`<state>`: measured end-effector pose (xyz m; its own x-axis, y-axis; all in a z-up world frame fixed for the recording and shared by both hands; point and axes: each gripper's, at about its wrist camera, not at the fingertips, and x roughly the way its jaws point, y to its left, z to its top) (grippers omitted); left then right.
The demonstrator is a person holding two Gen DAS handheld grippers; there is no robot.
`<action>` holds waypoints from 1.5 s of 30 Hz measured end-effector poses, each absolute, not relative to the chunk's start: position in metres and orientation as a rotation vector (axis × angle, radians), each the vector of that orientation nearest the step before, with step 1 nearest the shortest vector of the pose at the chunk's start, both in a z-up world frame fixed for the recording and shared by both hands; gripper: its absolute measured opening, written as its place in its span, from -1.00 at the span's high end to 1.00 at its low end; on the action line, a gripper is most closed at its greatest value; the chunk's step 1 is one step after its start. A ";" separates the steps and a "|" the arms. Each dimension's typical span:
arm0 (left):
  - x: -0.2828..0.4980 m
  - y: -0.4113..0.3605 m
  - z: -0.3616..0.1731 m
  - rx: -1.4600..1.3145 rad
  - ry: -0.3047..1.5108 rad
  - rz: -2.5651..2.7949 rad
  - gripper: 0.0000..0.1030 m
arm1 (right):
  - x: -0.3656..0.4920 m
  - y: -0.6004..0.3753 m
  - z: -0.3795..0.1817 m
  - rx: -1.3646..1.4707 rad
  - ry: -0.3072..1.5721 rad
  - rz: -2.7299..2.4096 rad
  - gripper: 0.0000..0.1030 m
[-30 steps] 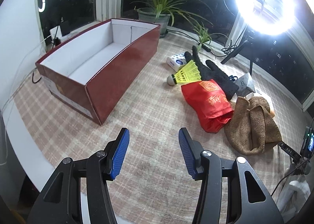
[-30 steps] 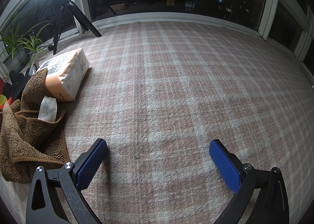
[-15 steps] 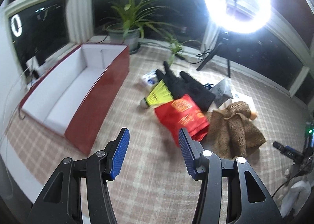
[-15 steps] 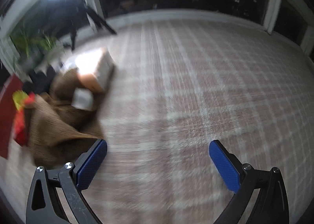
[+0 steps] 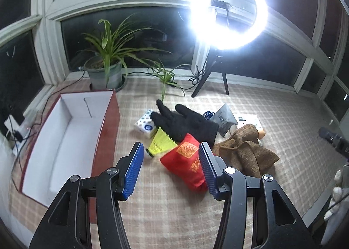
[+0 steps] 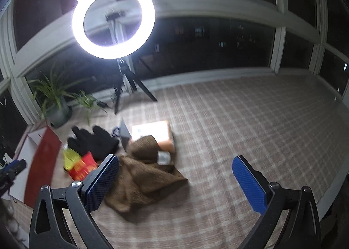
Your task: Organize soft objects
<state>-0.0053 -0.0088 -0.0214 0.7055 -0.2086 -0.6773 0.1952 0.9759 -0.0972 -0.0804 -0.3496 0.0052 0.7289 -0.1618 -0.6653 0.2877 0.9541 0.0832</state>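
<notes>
Red pouch [image 5: 185, 166] with gold print, crumpled brown cloth [image 5: 246, 153] beside

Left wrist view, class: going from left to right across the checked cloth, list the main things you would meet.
Red box → tissue pack → yellow shuttlecock → red bag → brown towel.

- 1 open box [image 5: 104, 131], red outside, white inside
- 2 black gloves [image 5: 185, 122]
- 1 red pouch [image 5: 187, 161]
- 1 yellow shuttlecock [image 5: 160, 142]
- 1 brown cloth [image 5: 246, 153]
- 1 tissue pack [image 5: 144, 123]
- 1 orange-and-white packet [image 6: 157, 134]
- 1 grey sachet [image 5: 224, 119]
- 1 ring light [image 5: 229, 11] on tripod
- 1 potted plant [image 5: 106, 67]
</notes>
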 end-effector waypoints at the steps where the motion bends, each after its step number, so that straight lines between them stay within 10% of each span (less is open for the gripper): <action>1: -0.004 -0.008 -0.019 -0.023 0.751 -0.225 -0.02 | -0.079 -0.346 0.010 0.176 0.702 -0.249 -0.99; 24: 0.009 -0.021 0.000 -0.047 0.708 -0.138 -0.59 | -0.031 -0.312 0.026 0.057 0.629 -0.125 -0.99; 45: 0.014 -0.014 -0.005 -0.053 0.730 -0.065 -0.60 | -0.020 -0.318 0.005 0.075 0.680 -0.120 -0.99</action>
